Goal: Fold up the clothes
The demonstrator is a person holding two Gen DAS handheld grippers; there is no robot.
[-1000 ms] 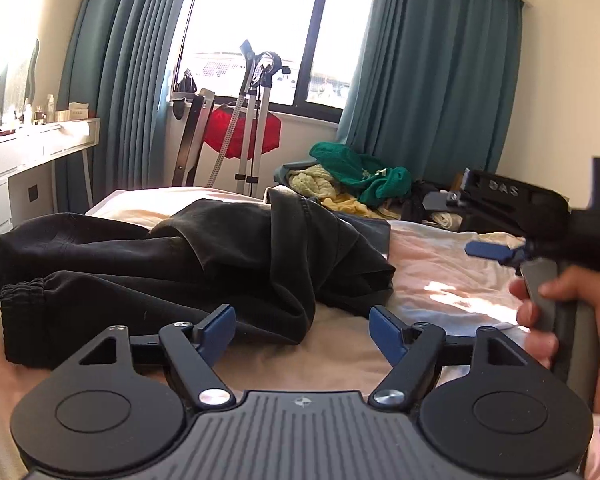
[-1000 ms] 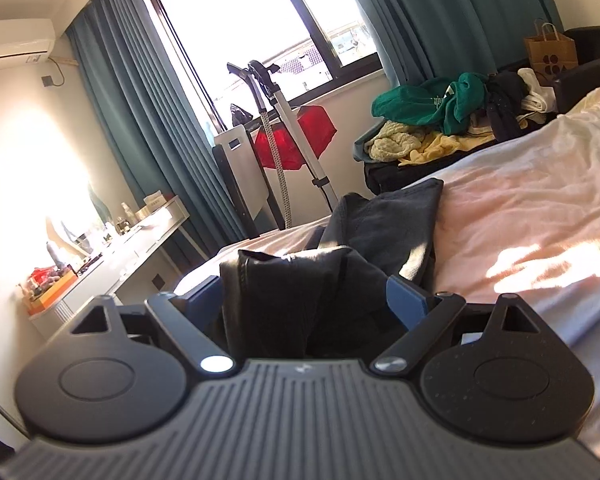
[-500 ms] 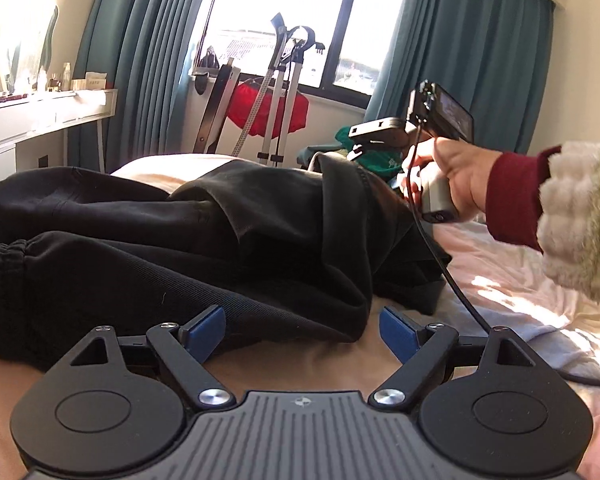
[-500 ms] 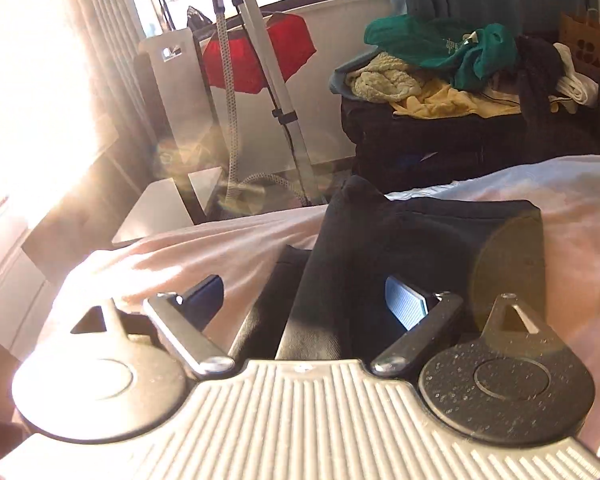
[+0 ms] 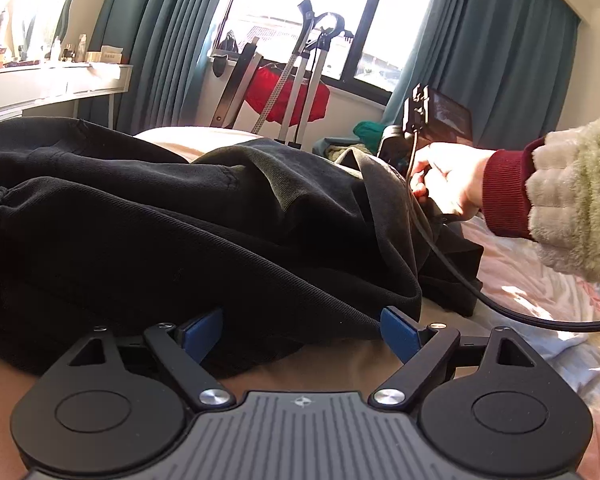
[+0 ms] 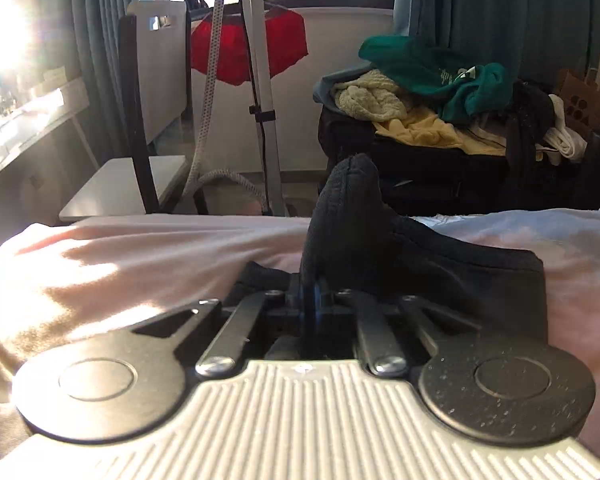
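Black trousers (image 5: 204,220) lie crumpled on the bed (image 6: 140,256), filling the left camera's view from 9 to 1 o'clock. Left gripper (image 5: 302,330) fingers stand wide at the hem; right gripper (image 6: 310,292) fingers pinch a raised fold at 12 o'clock.

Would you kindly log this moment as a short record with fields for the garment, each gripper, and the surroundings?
garment: black clothing, rumpled in a heap on the bed
left gripper: open, jaws apart at the garment's near edge
right gripper: shut on a raised fold of the black clothing
right hand: holds the right gripper's handle; fleecy sleeve
background: pile of clothes beyond the bed
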